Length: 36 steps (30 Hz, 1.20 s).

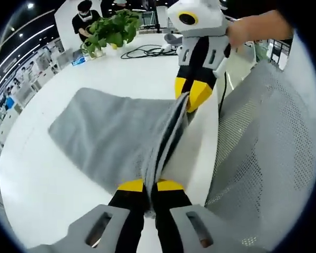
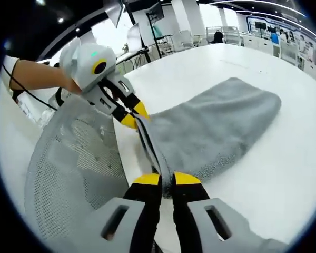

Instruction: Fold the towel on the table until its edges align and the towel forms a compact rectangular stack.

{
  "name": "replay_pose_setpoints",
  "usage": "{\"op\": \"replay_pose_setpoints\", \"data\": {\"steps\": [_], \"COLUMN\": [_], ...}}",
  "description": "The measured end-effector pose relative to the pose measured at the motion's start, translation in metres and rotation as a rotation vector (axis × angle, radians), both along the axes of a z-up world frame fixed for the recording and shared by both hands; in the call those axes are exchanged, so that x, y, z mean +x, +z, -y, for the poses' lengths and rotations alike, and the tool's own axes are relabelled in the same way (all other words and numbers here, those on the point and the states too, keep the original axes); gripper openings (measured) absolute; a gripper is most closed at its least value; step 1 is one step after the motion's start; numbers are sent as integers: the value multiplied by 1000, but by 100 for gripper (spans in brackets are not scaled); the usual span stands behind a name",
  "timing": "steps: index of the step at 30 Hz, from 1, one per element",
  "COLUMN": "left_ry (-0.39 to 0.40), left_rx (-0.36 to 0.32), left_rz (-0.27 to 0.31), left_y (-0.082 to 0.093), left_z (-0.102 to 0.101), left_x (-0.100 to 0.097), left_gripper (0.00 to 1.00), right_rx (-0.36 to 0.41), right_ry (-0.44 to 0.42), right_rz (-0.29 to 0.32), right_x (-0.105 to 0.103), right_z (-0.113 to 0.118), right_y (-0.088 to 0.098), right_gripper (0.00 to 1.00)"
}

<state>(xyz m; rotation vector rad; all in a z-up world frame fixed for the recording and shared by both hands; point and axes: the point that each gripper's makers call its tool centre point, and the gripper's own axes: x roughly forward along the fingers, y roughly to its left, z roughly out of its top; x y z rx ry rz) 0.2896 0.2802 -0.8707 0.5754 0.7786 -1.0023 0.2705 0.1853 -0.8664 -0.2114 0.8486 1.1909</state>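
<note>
Two corners of the grey towel [image 1: 116,139] are pinched at the near worktop [image 1: 52,195] edge — one by the closed left tool [image 1: 150,185], one by the closed right tool [image 2: 166,179]. If one corner is carried faster, the edges are likely skewed — or cloth is dragged off beside the mesh chair [image 1: 263,153].

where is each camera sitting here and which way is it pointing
Left gripper view: rides the left gripper, looking forward along its jaws over the grey towel on the white table; the right gripper and the person's hand show ahead.
Right gripper view: rides the right gripper, facing back along the towel's near edge; the left gripper and a forearm show.
Shared: towel, table, grey mesh chair, each gripper shut on the same towel edge.
</note>
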Motion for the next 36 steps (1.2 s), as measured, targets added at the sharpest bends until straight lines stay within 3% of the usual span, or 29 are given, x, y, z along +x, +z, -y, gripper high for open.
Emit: {"op": "replay_pose_setpoints", "data": {"steps": [6,11,18,20,23,26,29,31,34,36], "left_ry": [-2,-16,-5,7,32,42,85,99,134,131], "left_rx": [-9,-11,-33,-36,-49,-63,-89,-89,-114,-124], "left_rz": [-22,-59,-99,-103,-116,-127,-161,-172,-196,-197], "left_y": [18,22,31,33,36,39,41,41,44,47], "left_z": [0,-1,2,2,5,7,7,7,8,9], "left_x": [0,-8,-10,-5,0,3,7,9,10,9], "left_gripper": [5,5,5,5,5,5,5,5,5,5], "right_rx": [34,51,74,94,108,63,31,20,-12,-60], "right_ry": [16,35,46,46,49,93,101,112,134,158], "right_rz": [8,11,64,116,140,224,259,264,277,317], "right_x": [-4,-12,-11,-8,-7,-6,3,-2,-7,-5], "right_z": [-3,-4,-3,-7,-11,-13,-13,-17,-20,-16], "right_y": [13,21,28,34,40,39,29,26,18,12], "right_gripper": [5,6,9,15,27,32,36,38,37,29]}}
